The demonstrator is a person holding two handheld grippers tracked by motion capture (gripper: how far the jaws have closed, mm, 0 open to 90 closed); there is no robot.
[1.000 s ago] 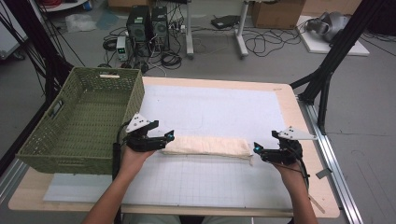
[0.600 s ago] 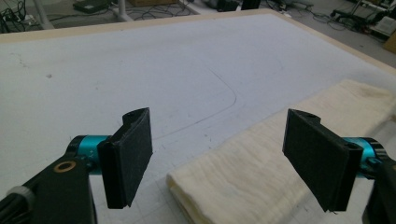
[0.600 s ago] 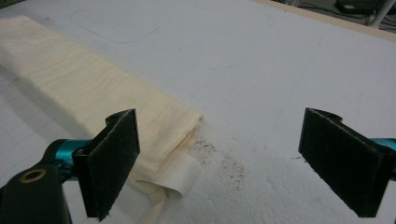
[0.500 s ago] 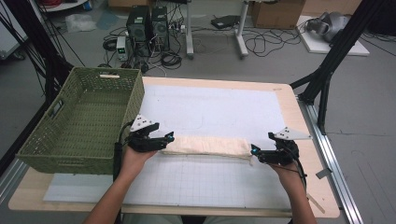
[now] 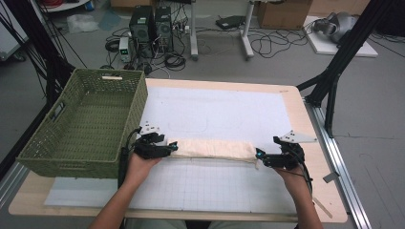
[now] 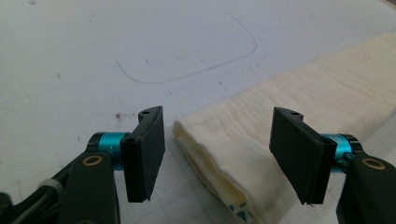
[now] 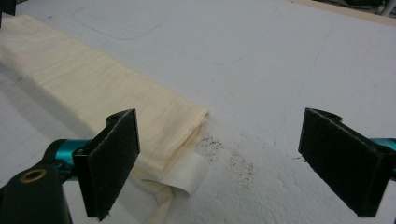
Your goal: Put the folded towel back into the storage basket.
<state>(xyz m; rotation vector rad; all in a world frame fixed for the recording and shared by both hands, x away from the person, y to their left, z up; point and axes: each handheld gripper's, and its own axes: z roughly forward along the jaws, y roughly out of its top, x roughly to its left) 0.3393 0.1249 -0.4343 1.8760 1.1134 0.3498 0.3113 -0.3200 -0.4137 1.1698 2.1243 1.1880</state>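
The left gripper is sitting at the left end of a long, folded cream cloth, held low over the tabletop in the person's left hand. Its jaws have just been closing, with the folded end of the cloth lying between them, but in the left gripper view the pads are standing clear of the fabric on both sides, so it is gripping nothing yet. The right gripper is resting at the opposite end of the cloth, held in the person's right hand. In the right gripper view its jaws are spread wide and released; the cloth's end is lying just beside the left-hand pad, and a small white tag is curling out from the fold between the jaws. The cloth is stretching in a narrow band across the near middle of a white mat that is covering most of the tabletop, its long edges running side to side. A faint rounded outline is drawn on the mat beyond the cloth. To the left, a green woven basket is standing on the tabletop's edge, its near corner close to the left gripper. Beyond the tabletop, computer towers and loose cables are lying on the floor.
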